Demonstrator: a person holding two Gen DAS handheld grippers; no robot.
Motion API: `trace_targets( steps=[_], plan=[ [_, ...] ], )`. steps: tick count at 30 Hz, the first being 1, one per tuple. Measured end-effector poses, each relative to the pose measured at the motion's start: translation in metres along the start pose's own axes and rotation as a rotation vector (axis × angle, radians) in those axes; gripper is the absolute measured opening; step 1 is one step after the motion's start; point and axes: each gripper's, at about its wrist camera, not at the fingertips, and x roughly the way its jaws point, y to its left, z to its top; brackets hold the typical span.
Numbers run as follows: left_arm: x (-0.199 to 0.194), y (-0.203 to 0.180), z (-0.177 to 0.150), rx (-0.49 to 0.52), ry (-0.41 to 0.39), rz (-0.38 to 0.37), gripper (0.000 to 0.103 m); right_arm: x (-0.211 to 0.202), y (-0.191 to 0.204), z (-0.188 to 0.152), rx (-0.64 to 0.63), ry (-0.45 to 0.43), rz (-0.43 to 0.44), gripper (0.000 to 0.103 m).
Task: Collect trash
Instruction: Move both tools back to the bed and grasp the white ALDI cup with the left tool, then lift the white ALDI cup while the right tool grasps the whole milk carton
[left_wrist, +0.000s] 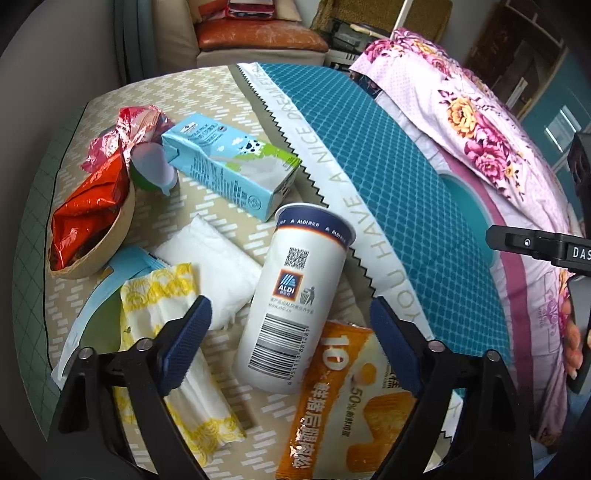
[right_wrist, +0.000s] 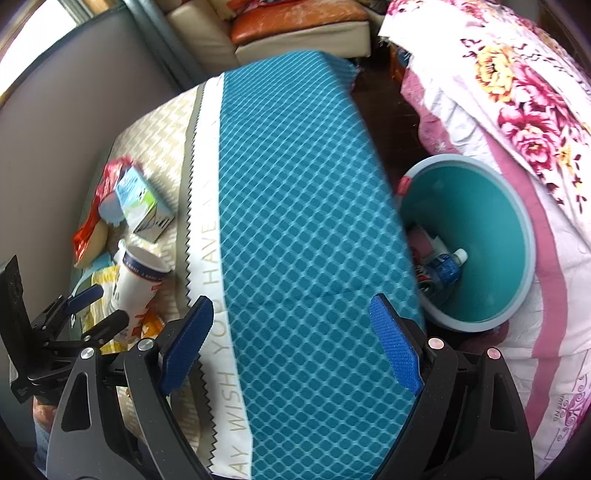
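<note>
Teal bin (right_wrist: 491, 221), seen whole only in the right wrist view, stands between the bed edge and the floral quilt (right_wrist: 517, 92); the left wrist view shows just a sliver of it. Inside it: one bottle (right_wrist: 448, 266) with a white cap, plus other scraps too cut off to identify.

Left view alone gives the trash in detail, all lying on the beige sheet (left_wrist: 221, 92):
- one white cup (left_wrist: 295, 295), on its side, between the left gripper's fingers but not touched
- one milk carton (left_wrist: 229, 166), on its side
- one orange snack packet (left_wrist: 351, 406), partly under the cup
- one yellow-patterned napkin pack (left_wrist: 166, 332), partly behind a finger
- one white pouch (left_wrist: 218, 266)
- one paper bowl (left_wrist: 110, 236) holding a red wrapper (left_wrist: 88, 206)
- one small green-rimmed cup (left_wrist: 151, 170)

Left gripper (left_wrist: 291, 336): jaws wide, holding nothing. Right gripper (right_wrist: 291, 339): jaws wide, holding nothing, over the teal mat (right_wrist: 295, 221). The right view blurs the trash at the far left.
</note>
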Motion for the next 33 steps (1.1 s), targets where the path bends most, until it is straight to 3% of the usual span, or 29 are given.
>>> trace_targets(
  steps=[2,4,12,16,19,20,27,33],
  plan=[
    [0.003,0.002,-0.001,0.002,0.013,-0.010,0.067,0.006,0.007,0.000,-0.017,0.018,0.001,0.083],
    [0.008,0.003,-0.001,0.003,0.032,-0.023,0.058,0.010,0.013,-0.001,-0.030,0.030,0.002,0.083],
    [0.017,-0.001,0.000,0.042,0.058,-0.023,0.056,0.019,0.021,0.002,-0.050,0.052,0.003,0.083],
    [0.033,-0.002,0.001,0.046,0.100,-0.044,0.057,0.022,0.024,0.005,-0.060,0.056,0.000,0.083],
    [0.035,0.000,0.004,0.029,0.090,-0.067,0.056,0.024,0.029,0.008,-0.069,0.057,-0.003,0.083],
    [0.034,0.002,0.005,0.020,0.082,-0.071,0.049,0.024,0.031,0.010,-0.073,0.056,-0.003,0.083],
    [-0.011,0.022,0.016,-0.025,-0.040,-0.111,0.048,0.024,0.047,0.030,-0.121,0.045,0.001,0.083],
    [-0.059,0.069,0.040,-0.109,-0.169,-0.059,0.048,0.033,0.083,0.062,-0.204,0.037,0.037,0.083]
  ],
)
